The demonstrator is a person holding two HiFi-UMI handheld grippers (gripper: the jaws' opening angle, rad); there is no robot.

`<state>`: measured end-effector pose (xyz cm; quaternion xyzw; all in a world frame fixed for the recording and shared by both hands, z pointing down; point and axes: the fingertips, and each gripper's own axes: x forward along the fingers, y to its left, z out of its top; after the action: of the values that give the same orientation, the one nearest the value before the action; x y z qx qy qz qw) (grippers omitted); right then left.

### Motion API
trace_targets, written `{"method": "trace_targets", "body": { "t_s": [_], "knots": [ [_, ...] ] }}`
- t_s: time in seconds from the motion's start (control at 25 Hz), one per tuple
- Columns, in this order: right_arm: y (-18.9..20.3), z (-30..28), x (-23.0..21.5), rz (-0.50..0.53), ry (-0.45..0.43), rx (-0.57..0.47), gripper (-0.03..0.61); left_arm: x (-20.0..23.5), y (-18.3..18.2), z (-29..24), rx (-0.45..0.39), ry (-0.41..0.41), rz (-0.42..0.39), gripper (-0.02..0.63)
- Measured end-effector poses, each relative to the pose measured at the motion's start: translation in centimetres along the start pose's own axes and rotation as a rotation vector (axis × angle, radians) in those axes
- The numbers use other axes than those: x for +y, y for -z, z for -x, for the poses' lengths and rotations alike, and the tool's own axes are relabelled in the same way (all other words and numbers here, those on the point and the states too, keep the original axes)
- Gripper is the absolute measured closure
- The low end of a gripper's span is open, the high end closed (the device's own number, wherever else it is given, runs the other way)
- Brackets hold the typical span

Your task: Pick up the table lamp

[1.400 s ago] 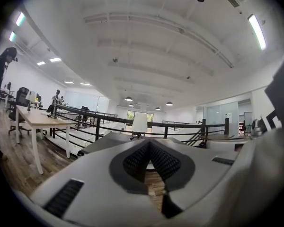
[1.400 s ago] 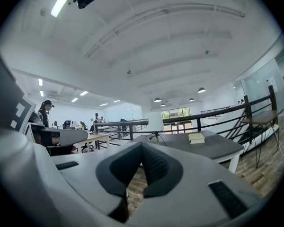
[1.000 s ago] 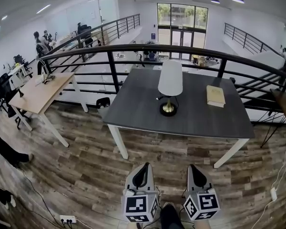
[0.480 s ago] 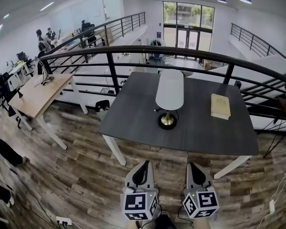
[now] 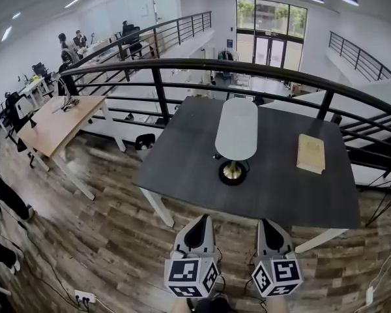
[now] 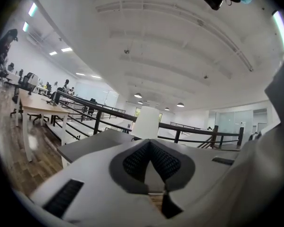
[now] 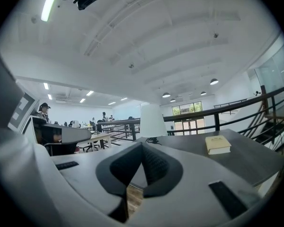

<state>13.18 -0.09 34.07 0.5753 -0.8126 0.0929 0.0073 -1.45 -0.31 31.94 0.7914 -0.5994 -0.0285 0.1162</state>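
Observation:
The table lamp (image 5: 235,135) has a white shade, a brass stem and a round black base; it stands upright near the middle of the dark grey table (image 5: 182,162). Its shade also shows as the lamp (image 6: 146,123) in the left gripper view and the lamp (image 7: 152,120) in the right gripper view. My left gripper (image 5: 199,230) and right gripper (image 5: 271,232) hover side by side over the wooden floor, short of the table's near edge. Both are shut and hold nothing, and they point level toward the lamp.
A tan book (image 5: 311,153) lies on the table's right side. A black railing (image 5: 260,70) runs behind the table. A light wooden desk (image 5: 55,119) stands at the left, with people (image 5: 68,47) and office chairs beyond. A power strip (image 5: 85,297) lies on the floor.
Both grippers have moved forward toward the table; the table and lamp now look nearer and larger. The jaws stay shut throughout.

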Motion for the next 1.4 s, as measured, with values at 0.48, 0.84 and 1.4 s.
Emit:
{"method": "trace_targets", "body": {
  "t_s": [0.48,0.84,1.4],
  "knots": [
    [0.4,-4.1,-0.8,-0.006,-0.029,0.032,0.584,1.2,0.4,-3.6,0.028,-0.019,0.014,0.578],
    [1.7,-8.2,-1.4,0.001,-0.02,0.05,0.584,2.9,1.7,-7.5,0.056,0.013,0.051,0.578],
    [3.2,-16.4,-3.3,0.007,0.011,0.095,0.584,4.9,2.8,-15.9,0.126,0.129,0.182,0.58]
  ]
}}
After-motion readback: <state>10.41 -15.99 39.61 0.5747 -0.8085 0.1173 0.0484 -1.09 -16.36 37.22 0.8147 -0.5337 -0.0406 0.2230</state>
